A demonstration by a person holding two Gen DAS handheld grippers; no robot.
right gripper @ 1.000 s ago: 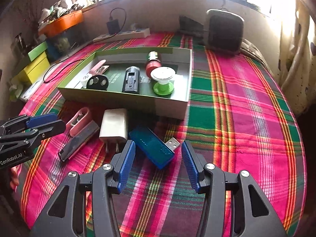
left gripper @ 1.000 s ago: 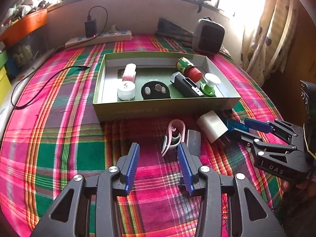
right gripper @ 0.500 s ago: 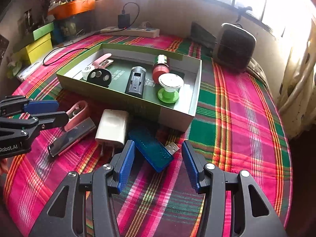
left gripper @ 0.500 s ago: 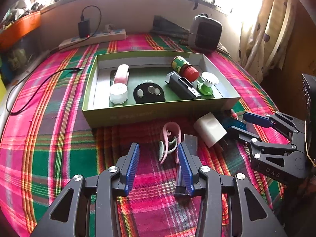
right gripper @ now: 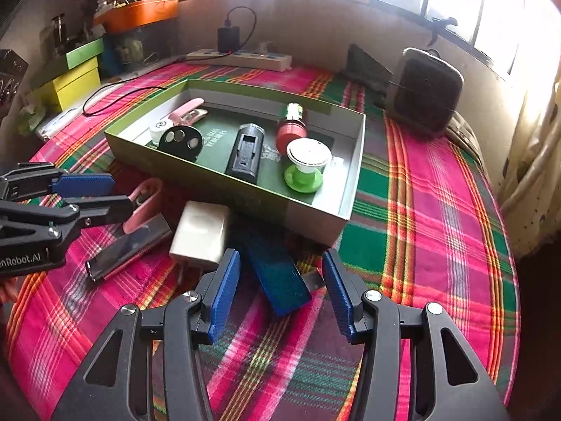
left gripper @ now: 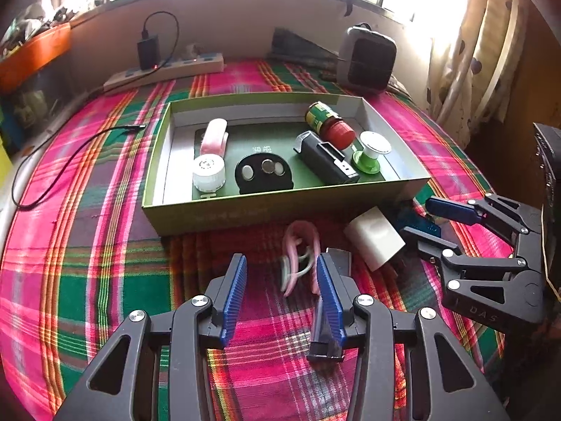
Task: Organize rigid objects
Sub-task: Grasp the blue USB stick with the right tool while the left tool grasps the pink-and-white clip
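Note:
A green box [left gripper: 280,207] [right gripper: 308,210] holds a pink clip, a white round cap, a black disc, a black holder, a red-lidded jar and a green-and-white spool. In front of it on the plaid cloth lie a pink clip [left gripper: 301,252] [right gripper: 143,207], a dark flat bar [right gripper: 126,249], a white charger [left gripper: 375,238] [right gripper: 201,235] and a blue USB device [right gripper: 277,277]. My left gripper [left gripper: 280,287] is open, its fingers to either side of the pink clip. My right gripper [right gripper: 280,291] is open around the blue device.
A power strip [left gripper: 164,70] with a black plug and a cable [left gripper: 70,144] lie at the back left. A grey heater [left gripper: 366,59] [right gripper: 424,94] stands at the back right. Orange and yellow-green boxes [right gripper: 73,80] sit at the left. A curtain hangs at the right.
Both grippers have moved forward. The left one has closed in on the pink clip; the right one has come over the blue USB device. Both have stayed open.

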